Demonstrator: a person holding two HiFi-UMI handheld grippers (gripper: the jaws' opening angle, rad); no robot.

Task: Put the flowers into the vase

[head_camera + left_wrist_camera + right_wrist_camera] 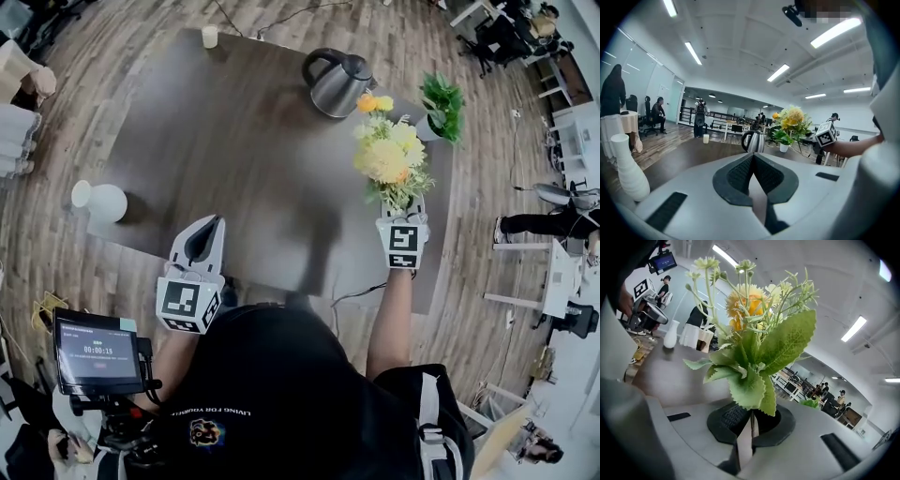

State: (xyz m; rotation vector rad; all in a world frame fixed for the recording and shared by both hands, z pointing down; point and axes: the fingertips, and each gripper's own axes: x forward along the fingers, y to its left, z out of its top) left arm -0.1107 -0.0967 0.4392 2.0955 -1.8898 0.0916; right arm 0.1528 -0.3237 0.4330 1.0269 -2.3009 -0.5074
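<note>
Above the right side of the dark matte table (234, 141), a bouquet (388, 155) of yellow flowers with serrated, fabric-like leaves is clamped by its thin stems in the right gripper (751, 422). The left gripper (207, 230) is closed on nothing. The smooth, white, bulbous vase (100, 202), well apart at the left edge, stands unfilled; carrying and insertion are judged to remain.

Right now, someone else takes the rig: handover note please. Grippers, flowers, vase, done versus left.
The left gripper is shut and empty, near the table's front edge.
The right gripper is shut on the stems of the flowers, held upright over the table's right side.
The vase stands upright at the table's left corner with nothing in it.
Done: flowers in hand.
Left: carry them across and set the stems in the vase.
</note>
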